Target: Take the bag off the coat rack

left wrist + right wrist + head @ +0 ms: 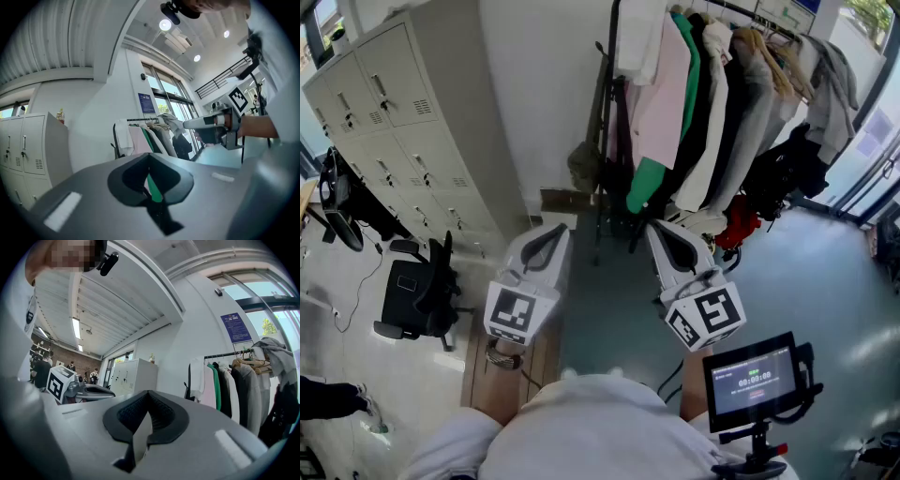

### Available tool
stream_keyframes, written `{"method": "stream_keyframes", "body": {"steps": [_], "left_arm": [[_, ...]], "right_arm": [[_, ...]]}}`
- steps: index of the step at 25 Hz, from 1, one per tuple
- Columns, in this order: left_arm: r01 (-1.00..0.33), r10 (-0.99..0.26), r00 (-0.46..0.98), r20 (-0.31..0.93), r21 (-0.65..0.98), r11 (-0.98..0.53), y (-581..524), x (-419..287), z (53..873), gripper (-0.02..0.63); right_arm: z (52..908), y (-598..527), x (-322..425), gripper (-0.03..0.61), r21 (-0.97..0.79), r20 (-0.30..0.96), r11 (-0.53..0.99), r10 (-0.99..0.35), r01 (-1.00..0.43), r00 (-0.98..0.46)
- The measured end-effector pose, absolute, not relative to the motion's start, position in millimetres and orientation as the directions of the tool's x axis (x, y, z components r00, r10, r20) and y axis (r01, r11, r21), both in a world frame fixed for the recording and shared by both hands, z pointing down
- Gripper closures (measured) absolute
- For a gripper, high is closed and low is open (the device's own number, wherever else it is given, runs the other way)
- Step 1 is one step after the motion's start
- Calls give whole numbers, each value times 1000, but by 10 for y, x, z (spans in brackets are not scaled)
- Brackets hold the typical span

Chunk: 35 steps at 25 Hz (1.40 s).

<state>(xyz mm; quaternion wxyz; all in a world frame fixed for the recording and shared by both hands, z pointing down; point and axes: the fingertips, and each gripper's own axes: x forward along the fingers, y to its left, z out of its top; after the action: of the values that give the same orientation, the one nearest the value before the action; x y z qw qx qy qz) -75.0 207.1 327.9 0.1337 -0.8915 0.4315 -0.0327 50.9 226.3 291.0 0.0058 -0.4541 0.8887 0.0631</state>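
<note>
both closed and empty, my left gripper and right gripper face the coat rack. the bag hangs at its left end.

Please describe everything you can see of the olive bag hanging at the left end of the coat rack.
The bag is dull olive-brown and looks like soft cloth, slumped into a rounded sack shape. It hangs by a long strap at the left end of the coat rack, beside its black upright post and near the white wall. A pink garment hangs just to its right. The left claw and right claw are both shut and touch nothing of it.
</note>
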Motion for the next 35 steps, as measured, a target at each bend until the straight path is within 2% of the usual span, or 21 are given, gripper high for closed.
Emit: {"method": "stream_keyframes", "body": {"steps": [14,20,35], "left_arm": [[-764,-782,621,-49,-257,-591,2133,-530,3307,615],[-772,-791,610,-38,-255,-583,2115,-352,3363,615],[-814,-828,560,-16,-199,-546,2085,-27,3560,615]], "right_arm": [[2944,2299,670,577,57,-83,608,-788,-792,-611],[2968,2270,895,577,90,-72,594,-797,-800,-600],[3152,2200,1280,577,-4,-69,678,-734,-735,-676]]}}
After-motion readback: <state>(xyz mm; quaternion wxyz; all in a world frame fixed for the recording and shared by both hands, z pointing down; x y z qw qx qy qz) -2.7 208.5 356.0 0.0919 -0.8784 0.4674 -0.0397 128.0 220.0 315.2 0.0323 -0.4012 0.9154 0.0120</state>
